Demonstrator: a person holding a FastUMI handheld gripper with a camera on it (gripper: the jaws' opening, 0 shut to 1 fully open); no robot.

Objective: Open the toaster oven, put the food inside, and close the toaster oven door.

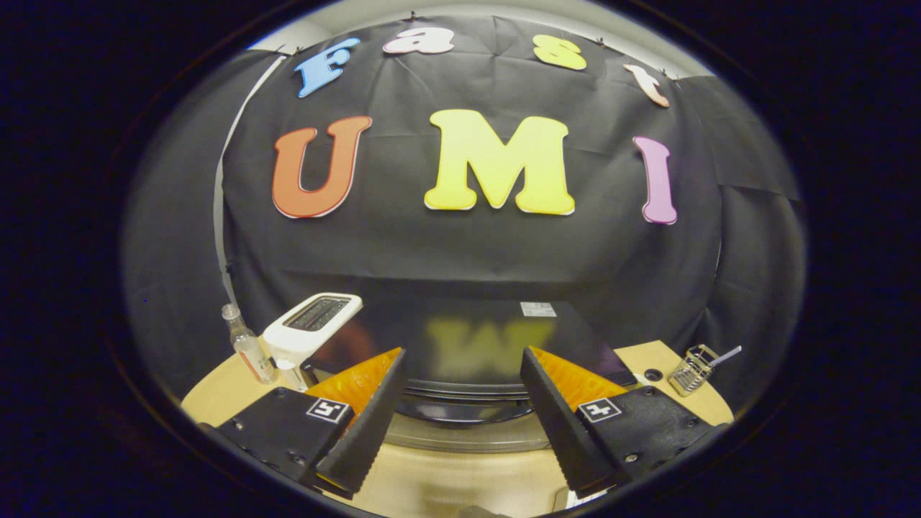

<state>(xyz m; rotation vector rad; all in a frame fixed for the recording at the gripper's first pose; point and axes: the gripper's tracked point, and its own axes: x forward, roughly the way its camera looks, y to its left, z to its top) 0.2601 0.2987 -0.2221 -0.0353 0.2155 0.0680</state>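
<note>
Hidden: toaster oven front face mostly cut off by the fingers and the low angle; door and handle hard to make out, probably the curved dark band at its lower front edge. Food can't be made out.
Toaster oven: black, boxy, glossy flat top that reflects the wall; small pale sticker near its back right corner. Sits on the table just ahead of and between the fingers.
Gripper: jaws released, spread wide, holding nothing; ridged inner faces, square markers on the bodies.
Table: pale wood, smooth, rounded edge.
Left of oven: white slot toaster, rounded corners, touching or just beside the oven; clear plastic bottle upright beside it.
Right of oven: small wire metal basket with a handle, tilted, apart from the oven.
</note>
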